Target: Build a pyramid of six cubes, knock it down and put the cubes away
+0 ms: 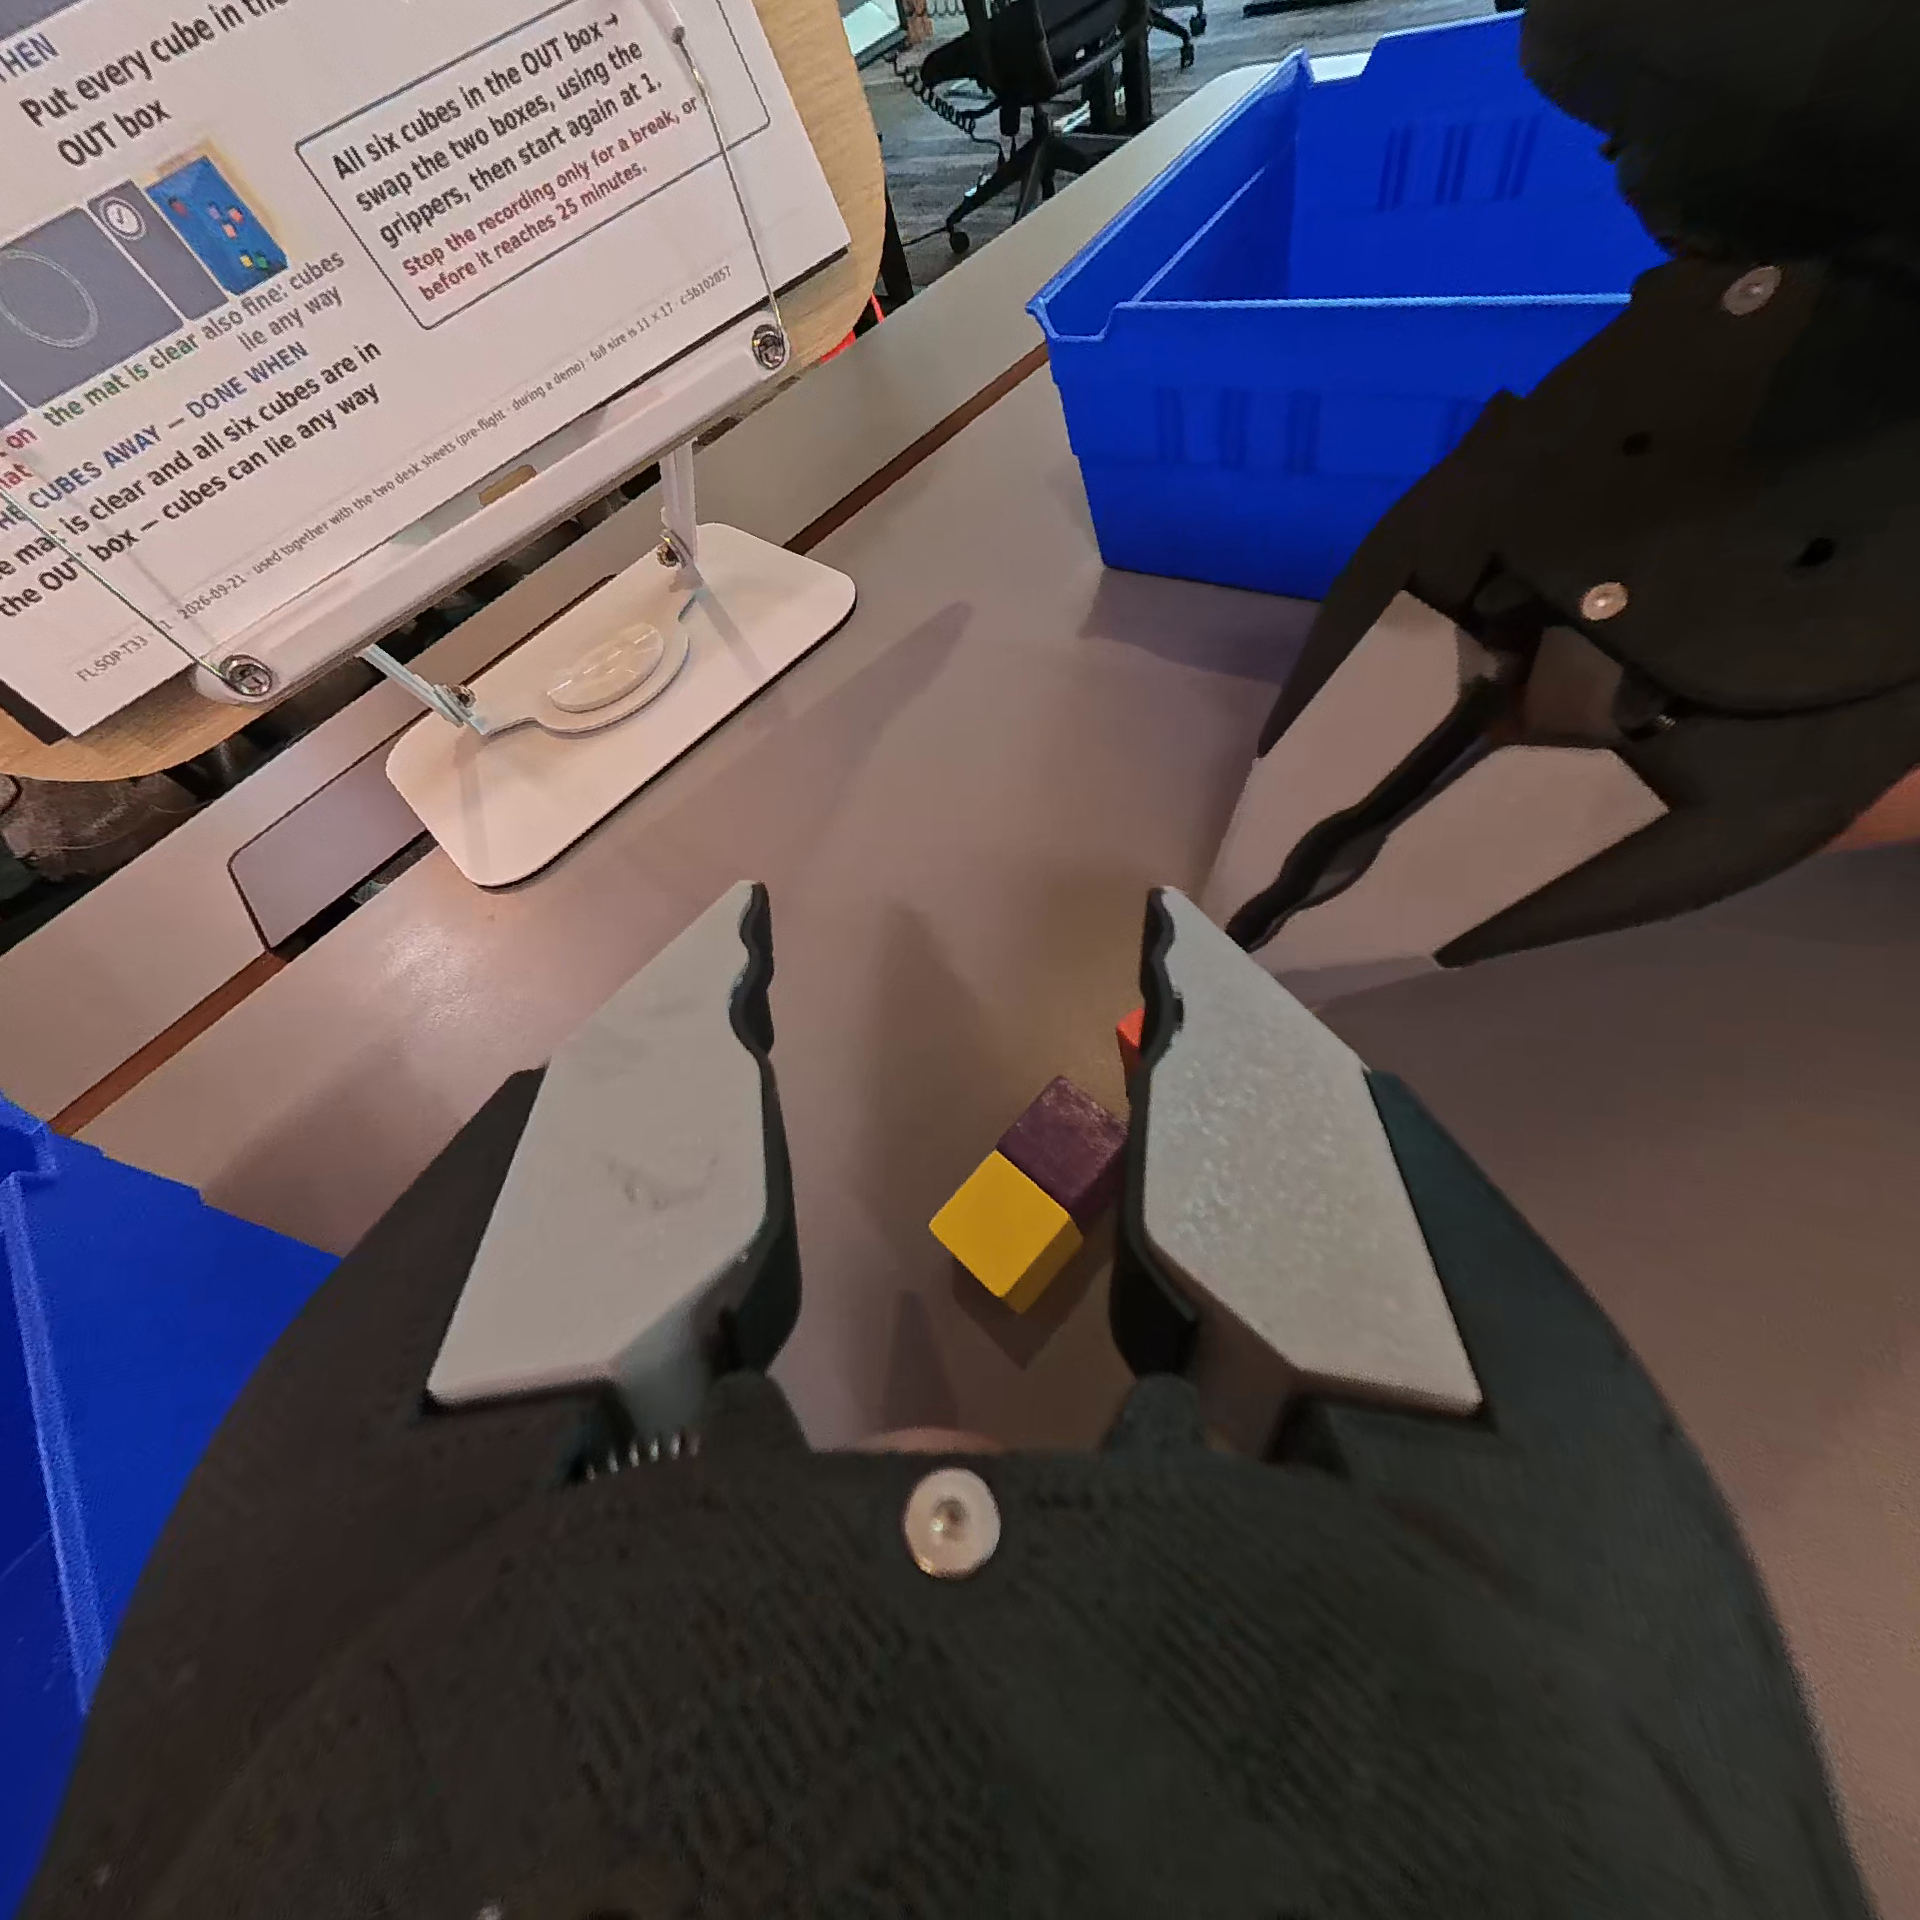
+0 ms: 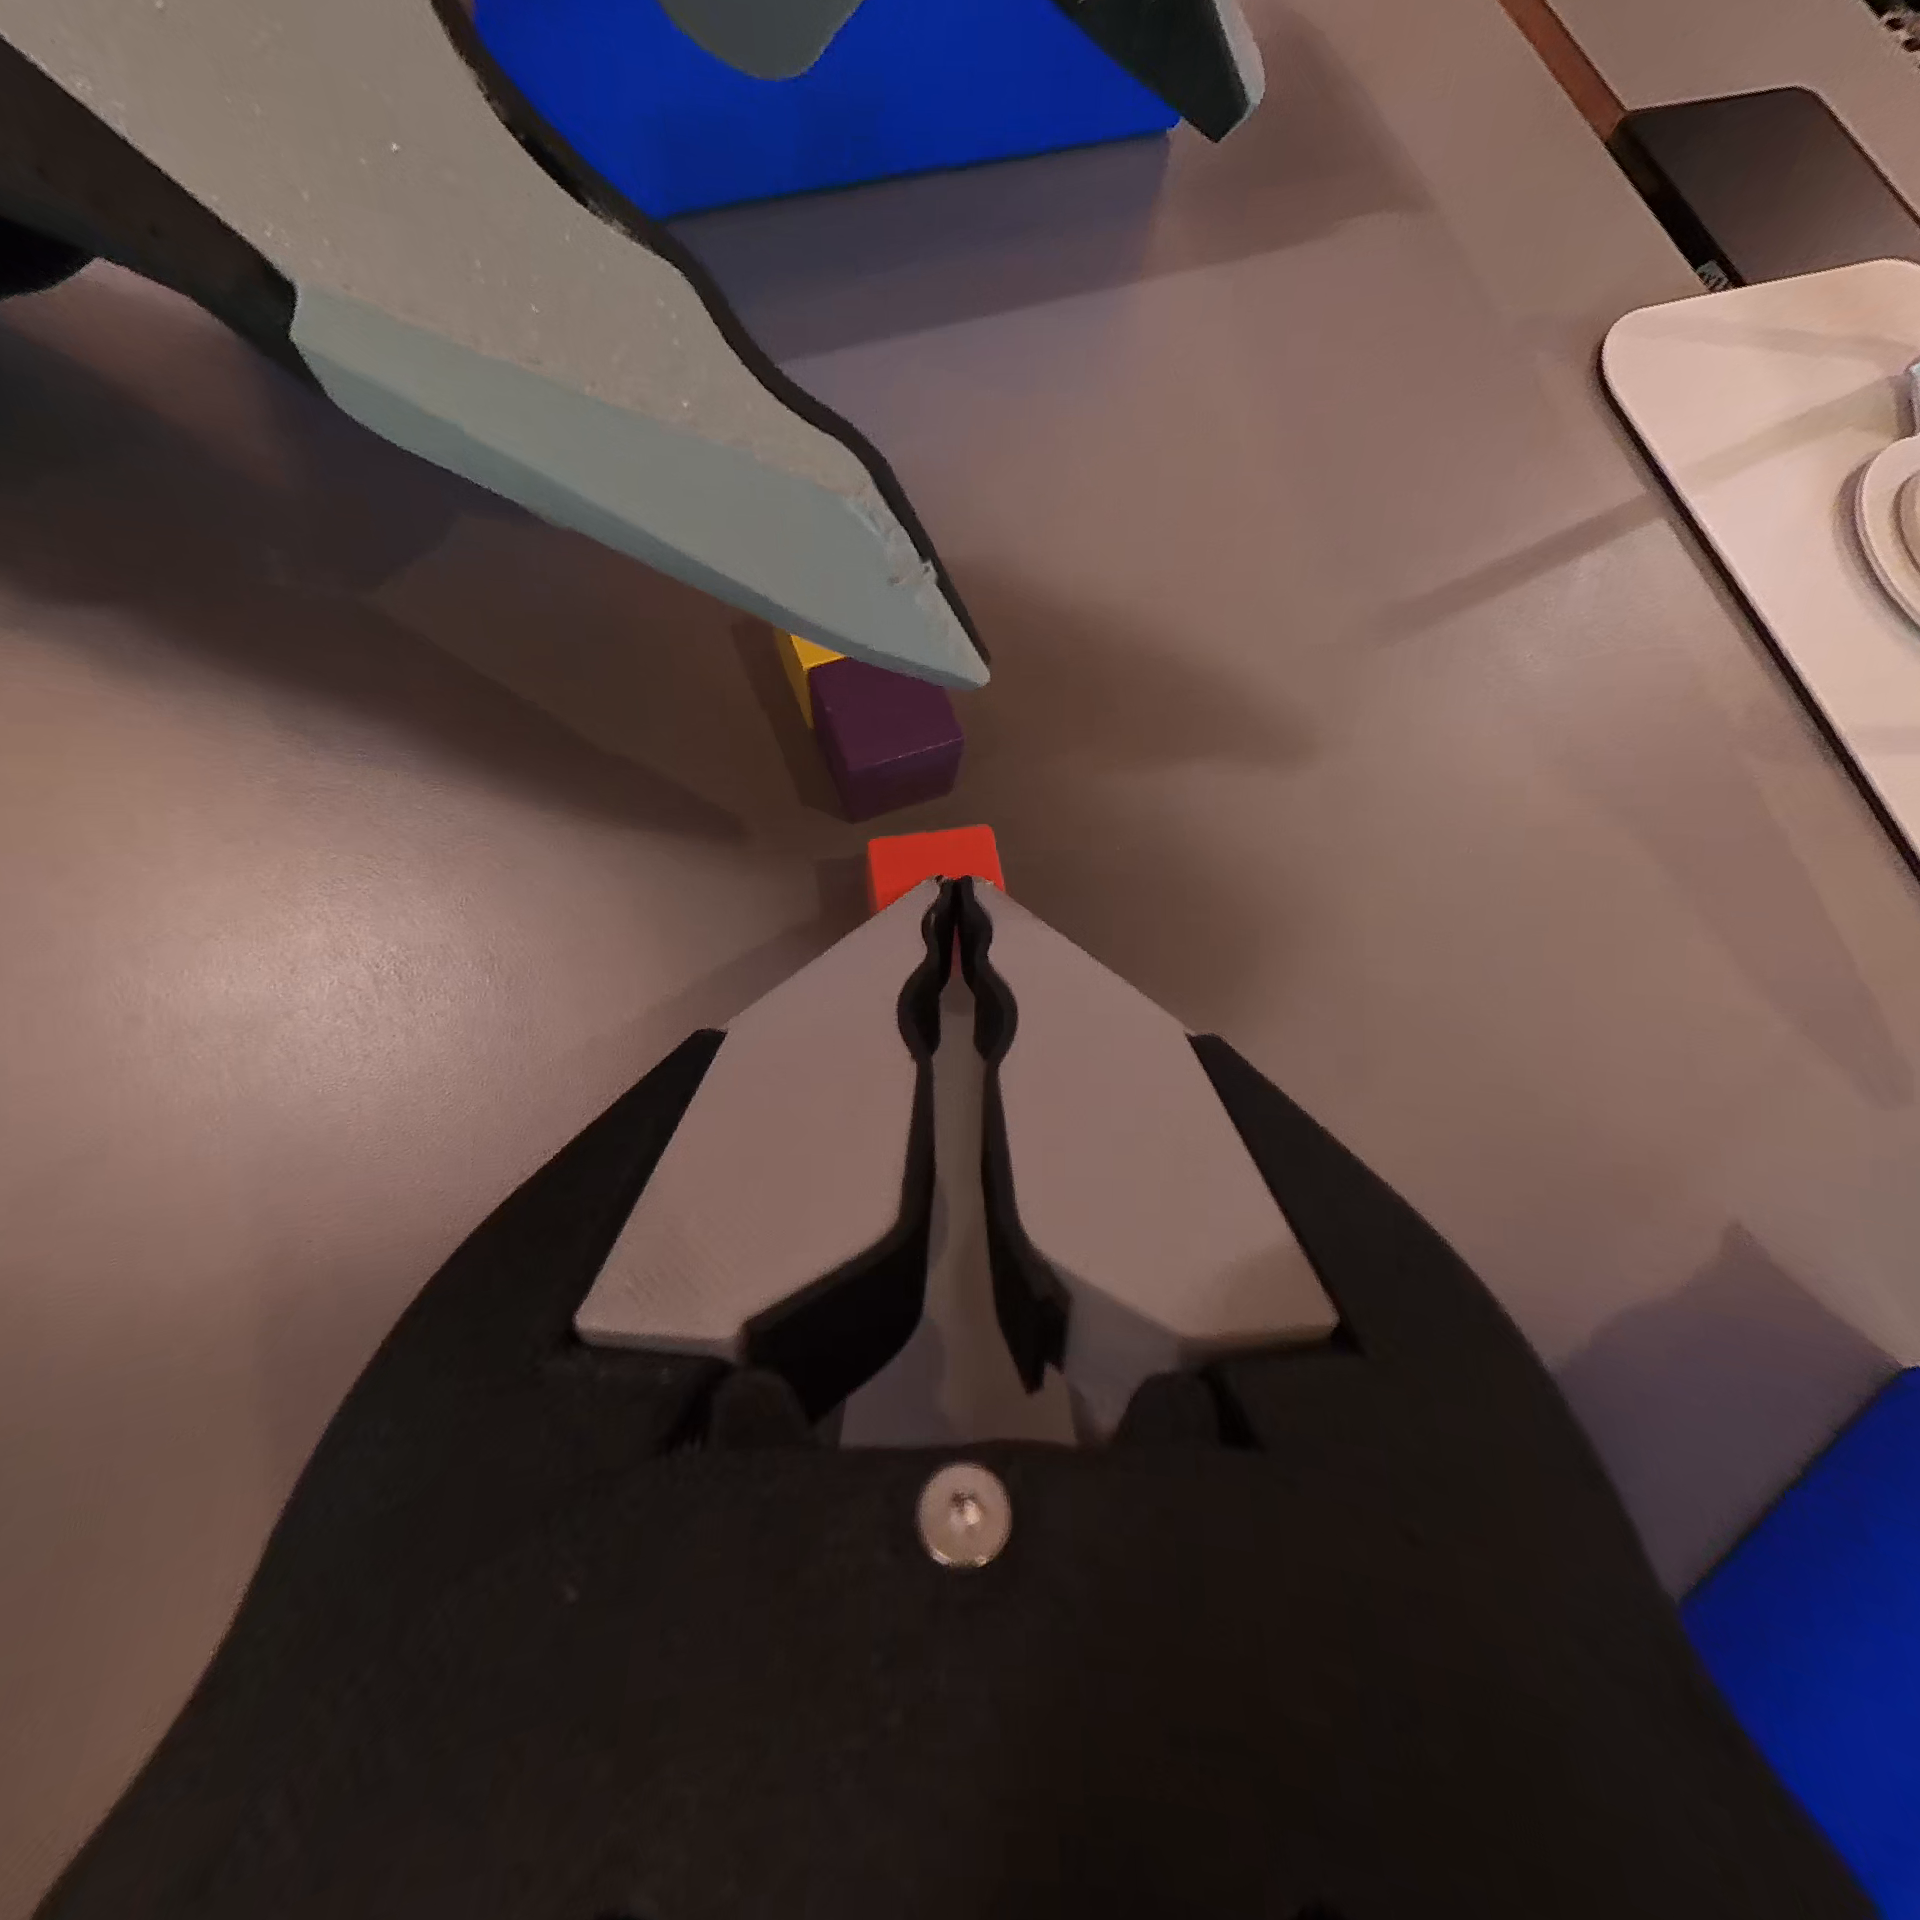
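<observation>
A yellow cube (image 1: 1003, 1236) and a purple cube (image 1: 1065, 1143) sit side by side, touching, on the grey table. A red cube (image 1: 1130, 1029) lies just beyond them, mostly hidden behind my left gripper's right finger. My left gripper (image 1: 956, 914) is open and empty and hovers above the cubes. My right gripper (image 2: 951, 885) is shut and empty, with its tips against the red cube (image 2: 935, 857). In the right wrist view the purple cube (image 2: 888, 743) and yellow cube (image 2: 800, 665) lie just past the red one, under a left-gripper finger (image 2: 623, 436). The right gripper (image 1: 1247, 930) also shows in the left wrist view.
A blue bin (image 1: 1340, 343) stands at the far right of the table, and it shows again in the right wrist view (image 2: 1787, 1621). A second blue bin (image 1: 94, 1351) is at the near left. A white stand (image 1: 623, 707) holding an instruction sheet is at the back. Spacing between my two grippers at the tips: around 8 centimeters.
</observation>
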### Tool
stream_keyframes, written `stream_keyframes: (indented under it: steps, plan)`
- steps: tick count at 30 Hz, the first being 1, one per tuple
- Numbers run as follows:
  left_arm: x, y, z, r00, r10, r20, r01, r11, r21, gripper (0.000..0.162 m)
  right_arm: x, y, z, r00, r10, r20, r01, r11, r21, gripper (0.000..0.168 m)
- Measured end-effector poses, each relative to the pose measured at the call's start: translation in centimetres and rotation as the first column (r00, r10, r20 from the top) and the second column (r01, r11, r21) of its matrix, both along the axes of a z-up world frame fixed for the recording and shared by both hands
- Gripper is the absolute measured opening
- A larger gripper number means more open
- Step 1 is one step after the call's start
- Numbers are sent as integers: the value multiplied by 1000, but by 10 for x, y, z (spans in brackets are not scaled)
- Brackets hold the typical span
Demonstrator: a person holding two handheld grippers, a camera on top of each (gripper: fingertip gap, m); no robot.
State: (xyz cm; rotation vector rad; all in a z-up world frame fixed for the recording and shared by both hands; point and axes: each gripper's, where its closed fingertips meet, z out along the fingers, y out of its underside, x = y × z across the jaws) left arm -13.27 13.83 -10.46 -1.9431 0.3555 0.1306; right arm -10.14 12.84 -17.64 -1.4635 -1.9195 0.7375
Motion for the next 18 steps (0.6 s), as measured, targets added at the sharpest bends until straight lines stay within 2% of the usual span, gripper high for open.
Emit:
stream_keyframes:
  steps: [4,8,11,13,18]
  plan:
    - [0,1,-1,1000,1,1,-1,1000,-4,70,-4,-1,0,1000,-6,-23,7,1000,11,0]
    - [-1,1,-3,1000,4,-2,-4,1000,-9,70,-5,10,8,997,-39,-62,45,994,97,0]
    - [-3,1,-3,1000,14,5,-14,1000,-10,70,-1,8,19,995,-48,-83,49,999,13,0]
    - [-4,1,-5,1000,18,11,-18,1000,-21,70,3,8,20,997,-45,-65,44,999,-6,0]
    - [-6,1,-5,1000,22,7,-22,1000,-23,70,11,11,9,999,-37,23,36,997,62,0]
